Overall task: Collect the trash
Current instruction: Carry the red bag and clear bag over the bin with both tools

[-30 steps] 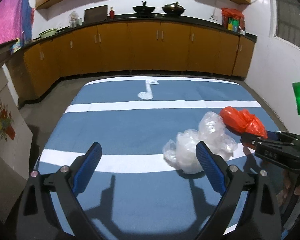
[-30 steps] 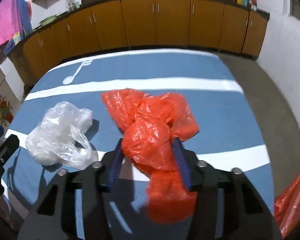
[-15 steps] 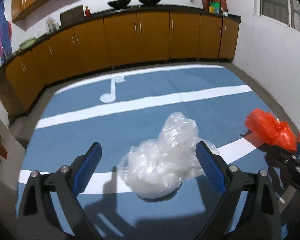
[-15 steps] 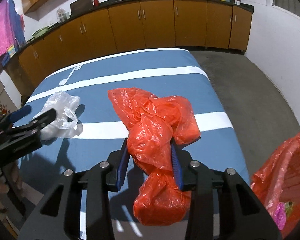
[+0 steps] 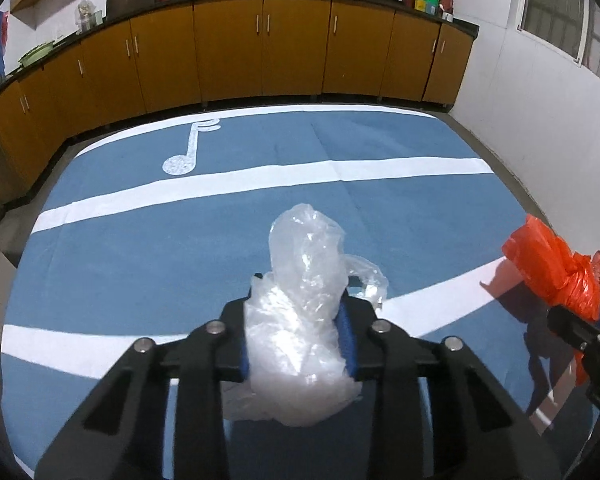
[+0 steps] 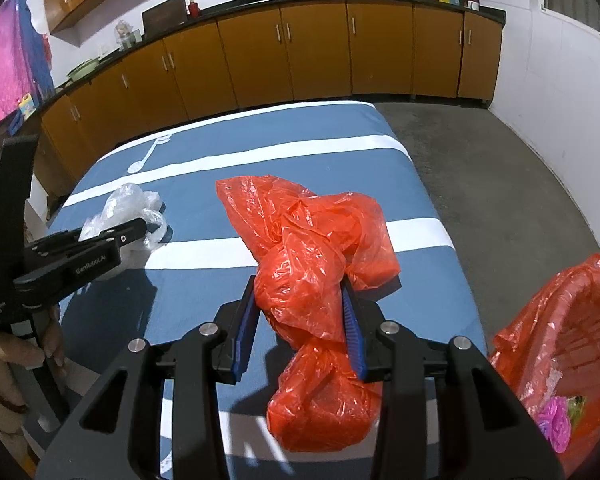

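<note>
— Clear plastic bag point(image 5: 300, 320): where's yours?
— Your left gripper point(image 5: 298, 344) is closing, pads squeezing it above the blue cloth point(image 5: 140, 248).
— Right?
— Your right gripper point(image 6: 300, 328) clenches the orange bag point(image 6: 312, 280).

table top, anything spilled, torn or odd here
Nothing stands out. The clear plastic bag sits between the closing left tool, the red plastic bag is pinched in the right tool, and the blue cloth looks clean.

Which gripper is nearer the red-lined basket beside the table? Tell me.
Right. The right gripper, shut on the red bag, is just left of the basket. The left gripper, closing on the clear bag, sits across the table.
</note>
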A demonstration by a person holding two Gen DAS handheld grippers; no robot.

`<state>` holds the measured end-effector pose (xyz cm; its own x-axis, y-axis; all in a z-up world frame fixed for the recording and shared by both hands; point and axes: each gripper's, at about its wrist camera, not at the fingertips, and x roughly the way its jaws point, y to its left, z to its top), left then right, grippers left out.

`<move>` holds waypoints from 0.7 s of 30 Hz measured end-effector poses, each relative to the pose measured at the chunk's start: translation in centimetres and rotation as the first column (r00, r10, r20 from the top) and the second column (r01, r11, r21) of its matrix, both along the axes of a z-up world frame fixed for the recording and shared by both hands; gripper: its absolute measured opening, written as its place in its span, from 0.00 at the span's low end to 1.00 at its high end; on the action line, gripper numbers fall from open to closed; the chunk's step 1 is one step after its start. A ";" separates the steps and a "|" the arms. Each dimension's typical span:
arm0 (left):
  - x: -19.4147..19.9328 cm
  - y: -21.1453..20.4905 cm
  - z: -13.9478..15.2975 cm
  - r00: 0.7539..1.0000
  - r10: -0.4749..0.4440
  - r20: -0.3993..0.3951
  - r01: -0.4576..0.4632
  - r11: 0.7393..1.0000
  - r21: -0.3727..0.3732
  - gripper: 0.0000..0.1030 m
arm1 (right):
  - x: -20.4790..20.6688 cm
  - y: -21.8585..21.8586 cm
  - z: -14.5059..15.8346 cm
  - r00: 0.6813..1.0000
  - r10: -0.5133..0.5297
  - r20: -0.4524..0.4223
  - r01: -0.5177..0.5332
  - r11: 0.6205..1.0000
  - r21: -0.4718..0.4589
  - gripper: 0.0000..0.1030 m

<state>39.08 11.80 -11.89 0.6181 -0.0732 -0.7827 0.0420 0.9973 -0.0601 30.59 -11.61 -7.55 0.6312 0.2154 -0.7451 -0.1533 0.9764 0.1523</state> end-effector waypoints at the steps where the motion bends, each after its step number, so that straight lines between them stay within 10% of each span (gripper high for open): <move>1: -0.3 0.0 0.0 1.000 0.004 0.000 -0.004 1.000 -0.002 0.30 | -0.1 -0.1 0.2 1.000 -0.001 0.003 0.001 1.000 0.002 0.38; 21: -8.6 -1.3 8.0 0.993 0.002 0.115 -0.002 1.000 -0.001 0.29 | -5.4 -2.1 6.1 0.989 -0.046 0.144 0.045 0.999 0.011 0.38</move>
<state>30.52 10.46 -3.92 0.7041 -0.0723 -0.7064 0.0467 0.9974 -0.0556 25.17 -13.73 -1.42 0.7410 0.1896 -0.6441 -0.1299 0.9817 0.1395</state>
